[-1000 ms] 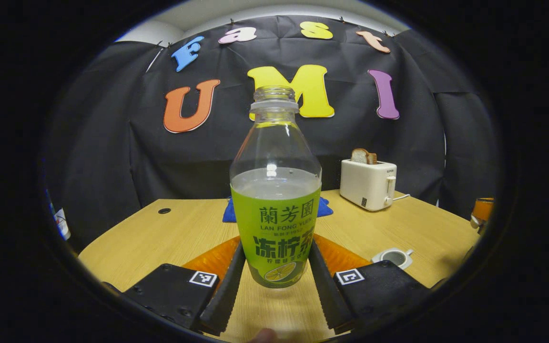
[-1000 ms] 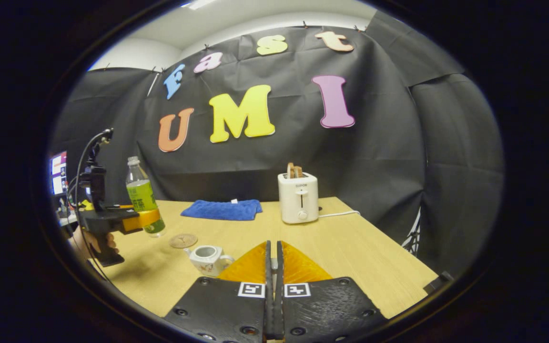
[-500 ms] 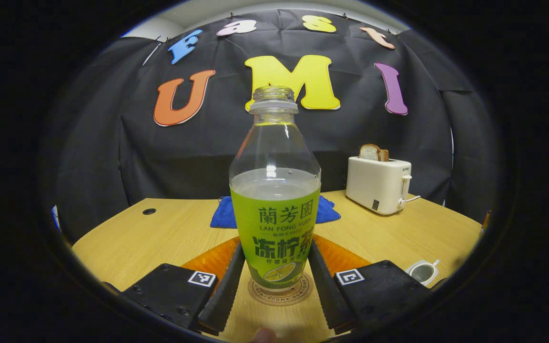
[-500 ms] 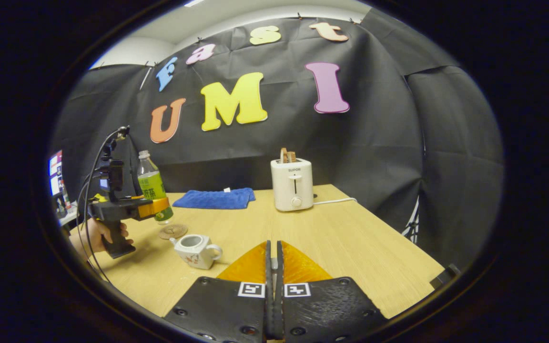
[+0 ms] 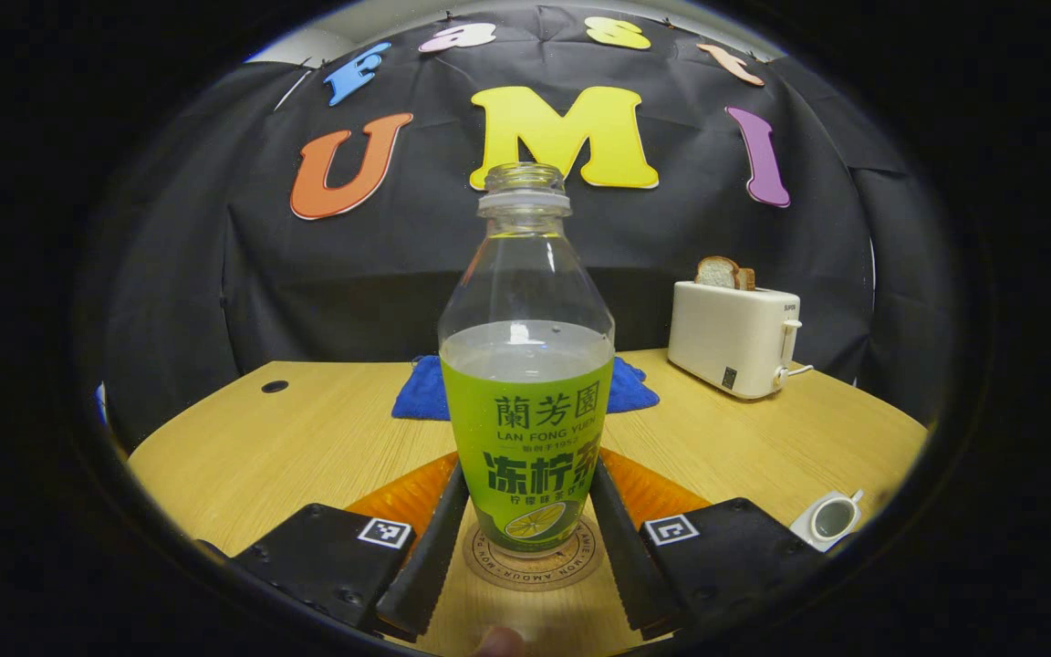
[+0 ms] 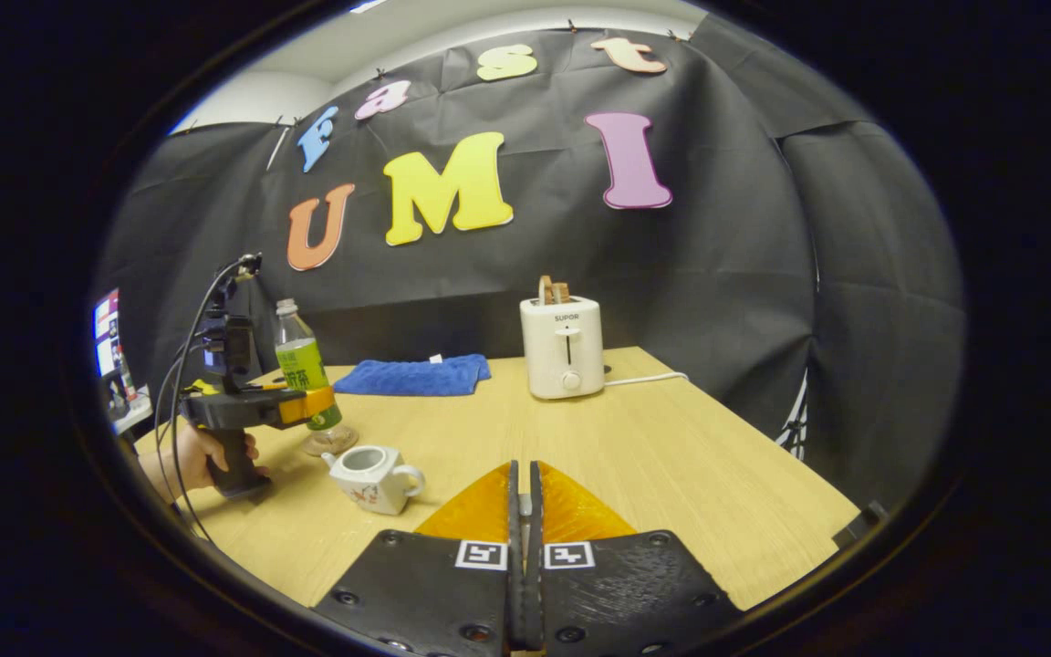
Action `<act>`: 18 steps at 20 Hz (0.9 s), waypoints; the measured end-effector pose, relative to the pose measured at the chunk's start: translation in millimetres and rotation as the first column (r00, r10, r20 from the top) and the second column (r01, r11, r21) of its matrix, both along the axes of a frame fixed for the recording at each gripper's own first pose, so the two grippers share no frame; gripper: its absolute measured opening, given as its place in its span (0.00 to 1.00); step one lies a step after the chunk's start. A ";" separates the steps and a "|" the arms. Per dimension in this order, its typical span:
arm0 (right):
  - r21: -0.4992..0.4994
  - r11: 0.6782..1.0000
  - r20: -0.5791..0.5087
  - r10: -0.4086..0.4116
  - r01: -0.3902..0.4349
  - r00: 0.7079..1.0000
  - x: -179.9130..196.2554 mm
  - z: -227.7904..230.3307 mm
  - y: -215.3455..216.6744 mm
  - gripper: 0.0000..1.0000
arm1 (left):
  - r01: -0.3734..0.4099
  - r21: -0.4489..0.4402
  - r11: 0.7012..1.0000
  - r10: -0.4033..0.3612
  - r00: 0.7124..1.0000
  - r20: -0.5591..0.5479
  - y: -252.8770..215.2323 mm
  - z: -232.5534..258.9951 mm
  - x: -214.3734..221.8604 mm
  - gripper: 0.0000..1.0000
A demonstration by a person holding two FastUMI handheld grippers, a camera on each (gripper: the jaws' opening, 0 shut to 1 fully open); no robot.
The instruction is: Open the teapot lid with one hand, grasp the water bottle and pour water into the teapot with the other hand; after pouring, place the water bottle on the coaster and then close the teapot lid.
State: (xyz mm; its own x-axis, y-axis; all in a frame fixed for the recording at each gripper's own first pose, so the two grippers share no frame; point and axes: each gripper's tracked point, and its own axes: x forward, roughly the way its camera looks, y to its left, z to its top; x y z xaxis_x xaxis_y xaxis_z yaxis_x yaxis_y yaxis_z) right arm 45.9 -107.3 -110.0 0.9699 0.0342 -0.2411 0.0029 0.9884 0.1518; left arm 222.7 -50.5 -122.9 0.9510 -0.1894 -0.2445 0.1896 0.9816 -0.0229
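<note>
- In the right gripper view, at the far left, a hand (image 6: 186,453) is seen around the handle of the left gripper (image 6: 323,402), whose fingers are closed on the water bottle (image 6: 304,370)
- The bottle is held upright and uncapped over the coaster (image 6: 328,442) on the counter (image 6: 671,474); whether its base touches the coaster cannot be told
- In the left gripper view the water bottle (image 5: 525,383) is clamped low on its green label between both fingers (image 5: 439,538) of the left gripper (image 5: 525,534), with the coaster (image 5: 535,561) directly under it
- Just right of the coaster, the teapot (image 6: 370,474) is seen standing lidless, its opening bare; it also appears at the lower right of the left gripper view (image 5: 828,518)
- A blue cloth (image 6: 414,375) is laid farther back, and a white toaster (image 6: 563,347) with bread in its slots stands to its right
- The right gripper (image 6: 523,547) is held above the counter's near side, its fingers pressed nearly together; a small pale piece between them cannot be identified
</note>
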 end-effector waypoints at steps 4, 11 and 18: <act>-0.003 1.000 0.002 -0.002 0.002 1.000 -2.5 -0.5 -1.2 0.00 | -0.003 -0.001 1.000 0.003 0.999 -0.032 -2.5 -10.3 -0.2 0.78; -0.002 1.000 0.002 -0.002 0.002 1.000 -4.0 0.8 0.5 0.00 | -0.007 0.000 1.000 0.007 1.000 -0.026 -1.9 -6.3 -2.2 0.88; -0.014 1.000 0.009 0.012 -0.012 1.000 -3.8 5.5 10.8 0.00 | -0.018 0.004 1.000 0.018 0.996 -0.086 5.6 -15.8 -16.4 0.99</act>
State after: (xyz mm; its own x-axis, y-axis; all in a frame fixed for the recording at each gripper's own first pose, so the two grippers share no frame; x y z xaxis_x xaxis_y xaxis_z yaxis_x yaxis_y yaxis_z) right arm 42.1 -96.5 -104.5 0.9716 0.0421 -0.2330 -0.0099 0.9904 0.1377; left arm 206.3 -44.9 -138.7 0.9298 -0.1713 -0.3257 0.1692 0.9850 -0.0349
